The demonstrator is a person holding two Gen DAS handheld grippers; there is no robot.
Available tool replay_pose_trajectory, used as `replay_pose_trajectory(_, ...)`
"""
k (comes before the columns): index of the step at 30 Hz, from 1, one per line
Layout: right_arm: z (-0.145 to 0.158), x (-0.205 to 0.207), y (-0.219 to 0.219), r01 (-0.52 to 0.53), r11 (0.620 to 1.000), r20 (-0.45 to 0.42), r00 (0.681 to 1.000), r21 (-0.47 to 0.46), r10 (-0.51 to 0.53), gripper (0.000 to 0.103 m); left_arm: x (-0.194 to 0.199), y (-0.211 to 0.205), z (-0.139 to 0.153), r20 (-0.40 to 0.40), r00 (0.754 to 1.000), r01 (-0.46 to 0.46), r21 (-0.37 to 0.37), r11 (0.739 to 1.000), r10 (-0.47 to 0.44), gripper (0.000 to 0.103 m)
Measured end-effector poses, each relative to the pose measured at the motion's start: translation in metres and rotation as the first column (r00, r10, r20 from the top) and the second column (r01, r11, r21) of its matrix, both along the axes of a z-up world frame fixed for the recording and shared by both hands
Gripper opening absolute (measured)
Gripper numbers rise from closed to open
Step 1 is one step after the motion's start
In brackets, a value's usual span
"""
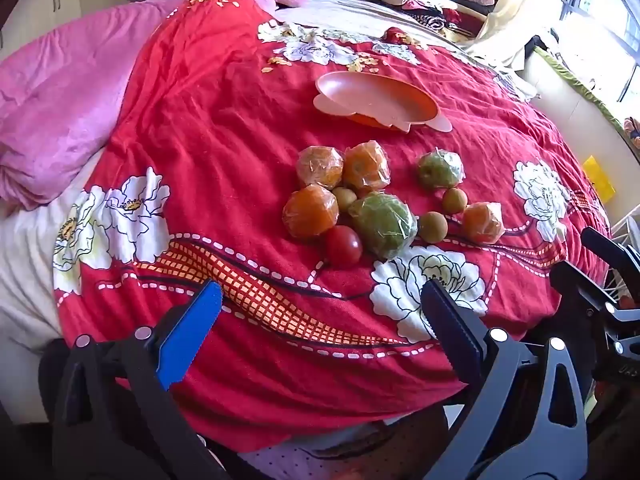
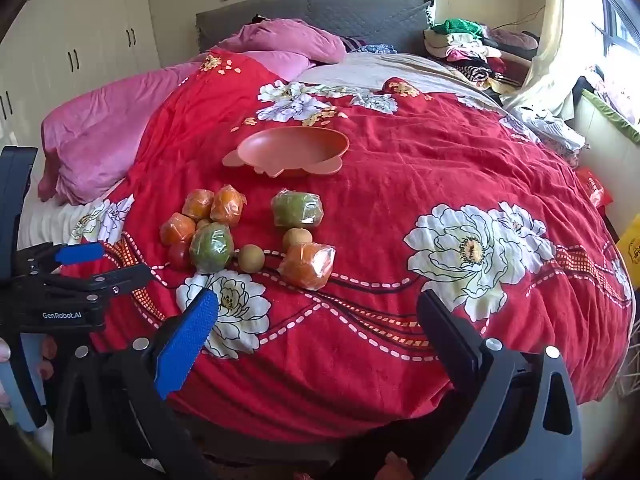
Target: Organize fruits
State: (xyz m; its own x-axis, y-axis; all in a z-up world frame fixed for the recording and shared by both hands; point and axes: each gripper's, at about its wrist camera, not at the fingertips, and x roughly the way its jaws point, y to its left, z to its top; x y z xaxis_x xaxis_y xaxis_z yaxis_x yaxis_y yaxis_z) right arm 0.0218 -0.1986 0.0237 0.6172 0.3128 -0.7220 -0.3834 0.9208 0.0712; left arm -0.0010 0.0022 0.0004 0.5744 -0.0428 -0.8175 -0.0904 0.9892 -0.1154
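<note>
Red floral quilt (image 2: 400, 168) on bed, pink plate (image 2: 286, 148), wrapped fruits (image 2: 212, 246); left gripper (image 1: 320, 312), right gripper (image 2: 318, 312) both spread.

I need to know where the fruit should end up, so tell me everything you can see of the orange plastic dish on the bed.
The orange dish is a shallow, smooth, plastic-looking tray, oval, with a paler flat rim that flares into scalloped tabs along its near edge. It looks empty. It rests on the red floral bedspread, slightly tilted on the soft fabric, beyond the fruit cluster and apart from it. Nothing but the bedspread touches it; neither gripper is near it.
</note>
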Motion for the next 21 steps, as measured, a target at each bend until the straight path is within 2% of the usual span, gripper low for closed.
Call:
replay_pose_trajectory(4, 0.0008, 0.0028, 0.0029, -0.003, 1.0, -0.009, 1.0, -0.005, 0.003, 0.099, 0.0003, -0.0016, -0.0015, -0.001, 1.0, -0.004, 0.026, 1.0, 0.004, 0.094)
replay_pose_trajectory(7, -0.0014, -0.0005, 0.0026, 0.002, 1.0, 0.016, 1.0, -0.008, -0.002, 0.099, 0.0001, 0.0007, -0.0013, -0.002, 1.0, -0.006, 0.022, 1.0, 0.006, 0.094)
replay_pose_trajectory(21, -0.0002, -0.0021, 0.003, 0.005, 1.0, 0.011, 1.0, -0.008, -0.005, 0.099, 0.0011, -0.0017, 0.0042, -0.002, 1.0, -0.008, 0.029, 1.0, 0.008, 0.094)
